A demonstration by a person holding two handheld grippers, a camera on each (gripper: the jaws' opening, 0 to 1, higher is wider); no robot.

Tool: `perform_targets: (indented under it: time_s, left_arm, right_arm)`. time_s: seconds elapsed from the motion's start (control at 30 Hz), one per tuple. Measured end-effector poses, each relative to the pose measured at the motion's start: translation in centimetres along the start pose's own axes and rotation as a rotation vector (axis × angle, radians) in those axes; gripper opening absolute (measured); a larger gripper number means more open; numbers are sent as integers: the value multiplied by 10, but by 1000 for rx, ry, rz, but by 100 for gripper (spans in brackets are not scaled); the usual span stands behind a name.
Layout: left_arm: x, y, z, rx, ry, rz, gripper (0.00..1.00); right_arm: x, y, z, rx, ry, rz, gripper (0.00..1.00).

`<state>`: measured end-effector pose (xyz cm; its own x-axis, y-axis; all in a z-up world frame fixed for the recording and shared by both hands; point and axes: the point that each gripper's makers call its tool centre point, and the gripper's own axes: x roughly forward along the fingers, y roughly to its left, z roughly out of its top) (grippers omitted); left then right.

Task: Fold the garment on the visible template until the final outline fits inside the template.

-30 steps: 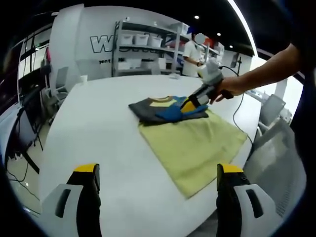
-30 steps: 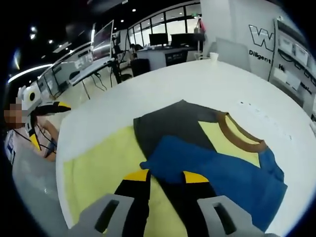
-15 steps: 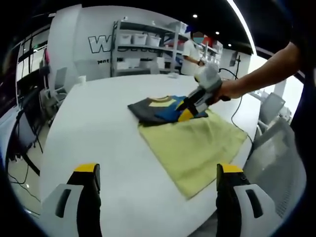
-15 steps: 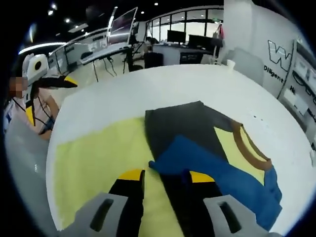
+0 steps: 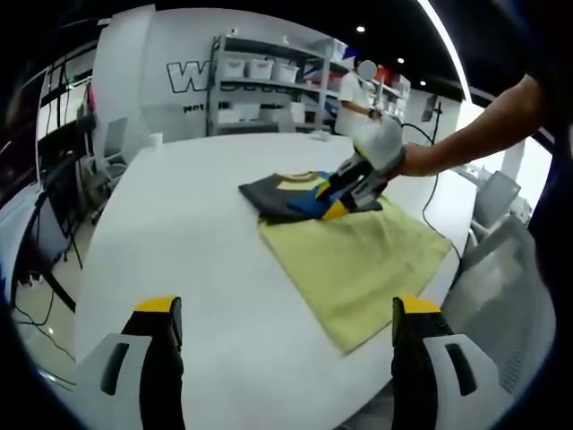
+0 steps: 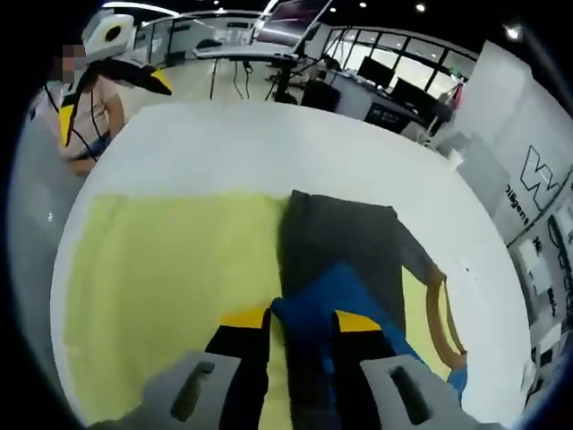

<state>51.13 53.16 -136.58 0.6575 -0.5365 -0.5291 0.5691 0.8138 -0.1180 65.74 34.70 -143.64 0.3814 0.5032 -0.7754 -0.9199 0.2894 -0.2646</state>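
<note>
A smooth, round white table (image 5: 170,260) sits in a bright office with shelving (image 5: 260,85). On it lies a soft yellow rectangular template (image 5: 358,264). At its far end, a folded grey, blue and yellow T-shirt (image 6: 358,260). The right gripper (image 6: 300,321) pinches the blue sleeve (image 6: 313,309). The left gripper (image 5: 282,313) hovers, jaws apart.

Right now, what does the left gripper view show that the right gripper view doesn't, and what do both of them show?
Left gripper view: the left gripper held open above the white table, the person's arm reaching in, storage shelves behind.

Right gripper view: the blue sleeve pinched between the right gripper jaws, the brown collar, desks with monitors behind.

Both: the folded garment lying partly on the yellow template, and that same table.
</note>
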Motion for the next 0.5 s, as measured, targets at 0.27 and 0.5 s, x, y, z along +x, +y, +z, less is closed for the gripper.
perform_targets:
  time_s: [0.27,0.5]
  left_arm:
    - [-2,1,-2,-5,2,3,95]
    - [0,1,-2,-8,-2,2,95]
  right_arm:
    - [-2,0,10,12,-9,-8,0]
    - [-13,-20,44,154,-129,-62,0]
